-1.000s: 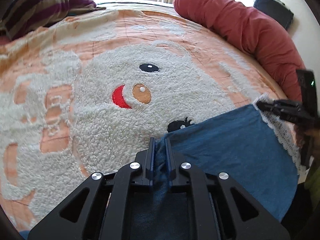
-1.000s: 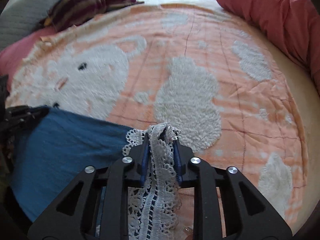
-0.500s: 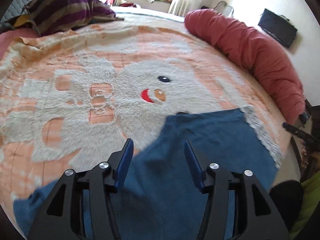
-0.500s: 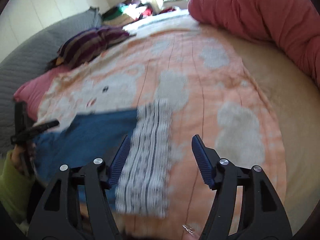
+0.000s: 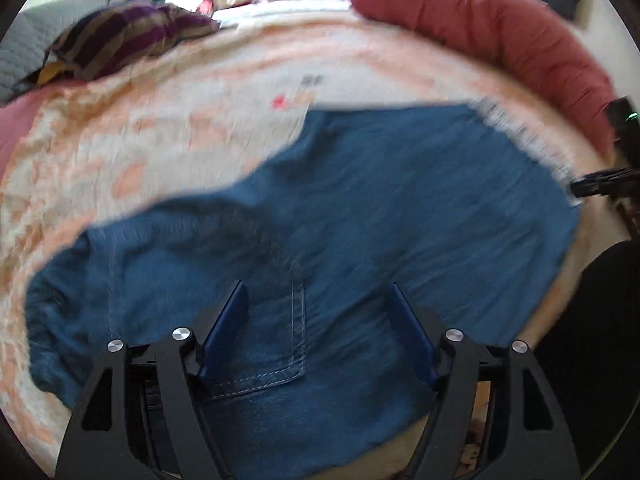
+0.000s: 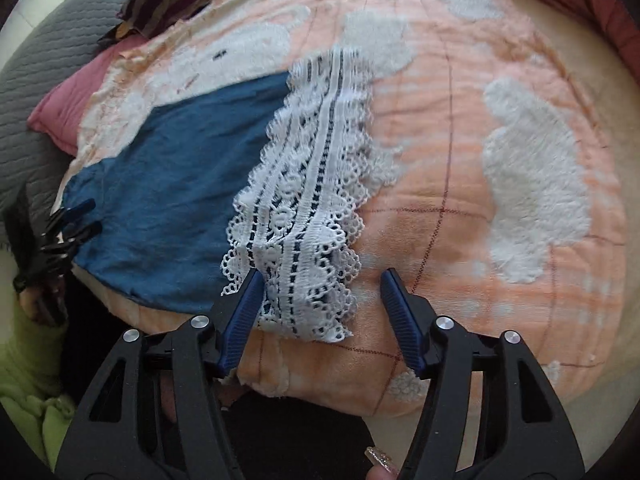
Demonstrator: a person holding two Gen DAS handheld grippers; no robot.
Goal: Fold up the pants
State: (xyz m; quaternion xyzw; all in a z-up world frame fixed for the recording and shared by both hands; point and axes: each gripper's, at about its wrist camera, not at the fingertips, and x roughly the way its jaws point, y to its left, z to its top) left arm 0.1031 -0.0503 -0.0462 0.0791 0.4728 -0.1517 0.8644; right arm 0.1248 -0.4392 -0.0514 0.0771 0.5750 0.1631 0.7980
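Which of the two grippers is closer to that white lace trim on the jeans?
Right. The right gripper hovers open right at the lace trim; the left gripper is open over the pocket end of the jeans, away from it.

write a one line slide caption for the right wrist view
Open right claw poised over the white lace hem of blue pants lying flat on a peach blanket.
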